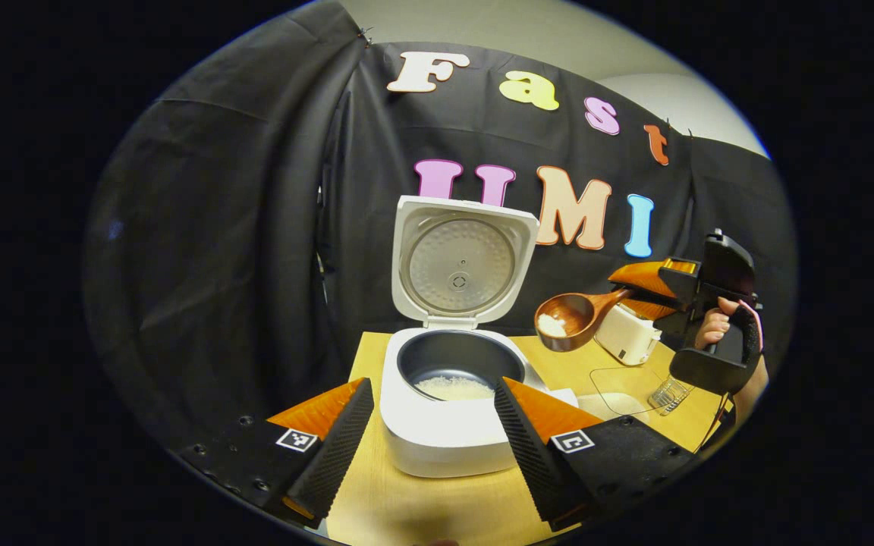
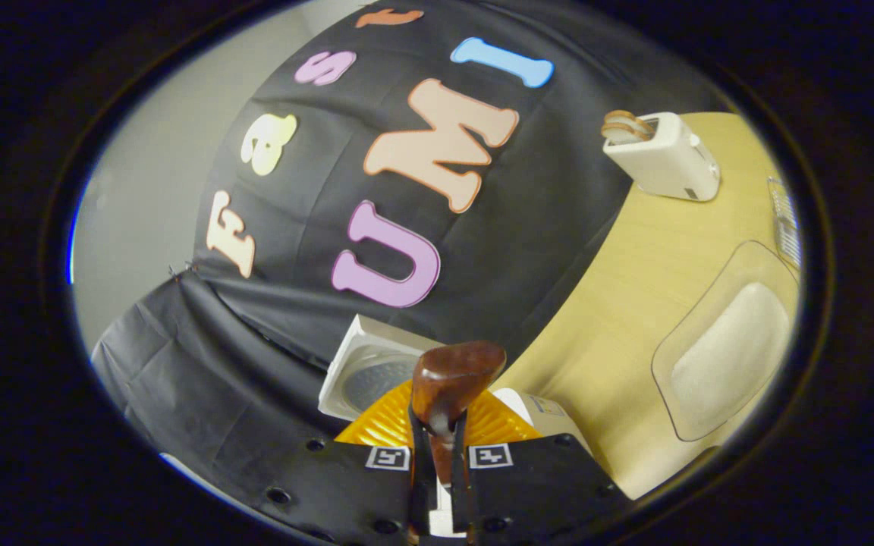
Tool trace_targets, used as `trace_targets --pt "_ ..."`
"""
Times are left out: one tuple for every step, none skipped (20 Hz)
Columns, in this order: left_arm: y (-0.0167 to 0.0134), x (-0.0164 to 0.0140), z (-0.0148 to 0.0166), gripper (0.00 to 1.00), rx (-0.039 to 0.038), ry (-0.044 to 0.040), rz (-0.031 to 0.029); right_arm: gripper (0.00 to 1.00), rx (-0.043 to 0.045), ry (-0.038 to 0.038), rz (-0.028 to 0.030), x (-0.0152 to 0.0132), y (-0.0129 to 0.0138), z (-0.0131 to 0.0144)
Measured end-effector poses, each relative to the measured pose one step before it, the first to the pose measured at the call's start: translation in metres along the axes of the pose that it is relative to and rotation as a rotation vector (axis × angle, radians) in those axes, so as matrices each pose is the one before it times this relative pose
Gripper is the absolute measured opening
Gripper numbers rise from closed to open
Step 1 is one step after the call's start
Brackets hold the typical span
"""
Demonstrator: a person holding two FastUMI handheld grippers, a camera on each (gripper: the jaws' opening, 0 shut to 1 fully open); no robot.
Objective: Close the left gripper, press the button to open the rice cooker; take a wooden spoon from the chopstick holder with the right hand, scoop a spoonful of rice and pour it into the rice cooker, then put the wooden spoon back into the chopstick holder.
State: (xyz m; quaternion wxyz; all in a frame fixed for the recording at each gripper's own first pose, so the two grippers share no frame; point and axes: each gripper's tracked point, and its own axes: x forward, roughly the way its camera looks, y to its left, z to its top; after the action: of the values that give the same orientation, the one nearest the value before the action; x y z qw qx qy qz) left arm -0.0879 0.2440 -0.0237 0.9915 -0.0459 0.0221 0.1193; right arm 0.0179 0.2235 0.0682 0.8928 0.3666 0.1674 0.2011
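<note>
Rice cooker (image 1: 448, 394) stands lid-up on the table (image 1: 407, 508). Right gripper (image 1: 646, 292) is clamped on the wooden spoon (image 1: 575, 320), loaded with rice, beside and above the pot. Left gripper (image 1: 429, 436) hangs apart before the cooker. Tipping early would likely scatter rice onto the table.

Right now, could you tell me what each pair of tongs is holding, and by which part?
The right tongs grip the wooden spoon by its handle, rice in its bowl. The left tongs are open and hold nothing.
</note>
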Motion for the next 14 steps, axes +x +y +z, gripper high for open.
trace_targets --pt "0.00218 0.00008 0.00109 0.95 -0.00098 -0.00171 0.00458 0.14 -0.04123 0.00491 0.00217 0.00720 0.00548 -0.00512" --pt "0.00300 -0.00101 -0.00076 0.95 -0.00081 0.00105 0.00528 0.14 -0.04245 0.00361 0.00350 0.00631 0.00555 -0.00588" --pt "0.00265 -0.00088 -0.00026 0.95 -0.00108 0.00048 0.00485 0.12 -0.04168 0.00451 -0.00001 0.00633 0.00506 -0.00498" --pt "0.00259 0.00126 -0.00023 0.95 -0.00174 0.00085 0.00417 0.12 -0.05004 0.00026 0.00257 0.00485 0.00660 -0.00394" --pt "0.00129 -0.00009 -0.00024 0.95 -0.00230 0.00221 0.00181 0.14 -0.05999 0.00038 -0.00279 0.00424 0.00462 -0.00409" --pt "0.00034 -0.00073 -0.00084 0.95 -0.00207 0.00281 0.00105 0.13 -0.06607 -0.00096 -0.00760 0.00600 0.00424 -0.00243" --pt "0.00125 0.00093 -0.00111 0.95 -0.00042 0.00068 0.00138 0.12 -0.06998 -0.00206 -0.00620 0.00468 0.00418 -0.00301" --pt "0.00152 -0.00009 -0.00085 0.95 0.00239 0.00056 0.00291 0.12 -0.06777 -0.00342 -0.00434 0.00368 0.00519 -0.00313" --pt "0.00218 -0.00071 0.00033 0.95 0.00482 0.00008 0.00499 0.12 -0.06624 -0.00647 -0.00305 0.00326 0.00403 -0.00228" --pt "0.00279 -0.00026 0.00015 0.95 0.00553 -0.00113 0.00552 0.12 -0.06028 -0.00420 -0.00178 0.00241 0.00622 -0.00510" --pt "0.00267 -0.00007 0.00056 0.95 0.00478 0.00115 0.00477 0.12 -0.05345 -0.00522 0.00336 0.00177 0.00479 -0.00095" --pt "0.00154 -0.00101 -0.00078 0.95 0.00370 -0.00009 0.00339 0.12 -0.04676 -0.00554 0.00589 0.00131 0.00470 -0.00080" --pt "0.00157 -0.00096 0.00019 0.95 0.00018 -0.00042 0.00273 0.12 -0.04411 -0.00646 0.00574 -0.00054 0.00641 0.00066" --pt "0.00082 -0.00079 -0.00152 0.95 -0.00261 0.00200 0.00056 0.12 -0.04787 -0.01062 0.00072 -0.00072 0.00382 -0.00175"
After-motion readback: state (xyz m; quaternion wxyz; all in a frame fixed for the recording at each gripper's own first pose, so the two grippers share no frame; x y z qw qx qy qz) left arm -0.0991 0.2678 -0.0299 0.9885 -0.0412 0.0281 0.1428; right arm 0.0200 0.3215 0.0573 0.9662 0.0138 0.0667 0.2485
